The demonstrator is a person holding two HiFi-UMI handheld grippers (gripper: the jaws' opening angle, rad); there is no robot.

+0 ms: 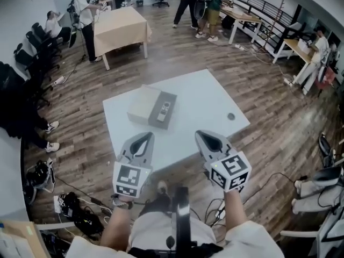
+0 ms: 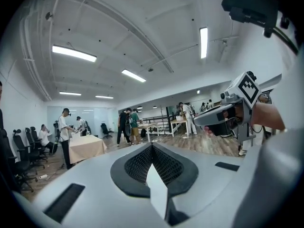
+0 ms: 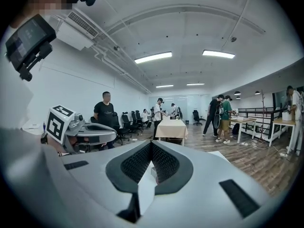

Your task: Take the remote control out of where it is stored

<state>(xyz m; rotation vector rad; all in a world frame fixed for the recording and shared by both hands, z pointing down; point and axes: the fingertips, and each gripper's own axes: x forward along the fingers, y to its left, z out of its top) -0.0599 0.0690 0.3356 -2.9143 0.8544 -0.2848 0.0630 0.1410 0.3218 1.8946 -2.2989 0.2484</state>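
— Tongs?
— Pale grey shells on both, left tongs [image 1: 144, 137] and right tongs [image 1: 203, 135], tapering to a point. Black dimpled pads [image 2: 166, 167] inside.
— Markings?
— White left cube [image 1: 130, 179] and right cube [image 1: 231, 171], printed with black square markers.
— Clothing?
— White short sleeves [image 1: 251, 242].

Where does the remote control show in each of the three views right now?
Head view: the remote control is at centre, in a dark holder beside a beige box on the white table.
Left gripper view: not in it.
Right gripper view: cannot be made out.
Shared landmark: the tan-clothed table.
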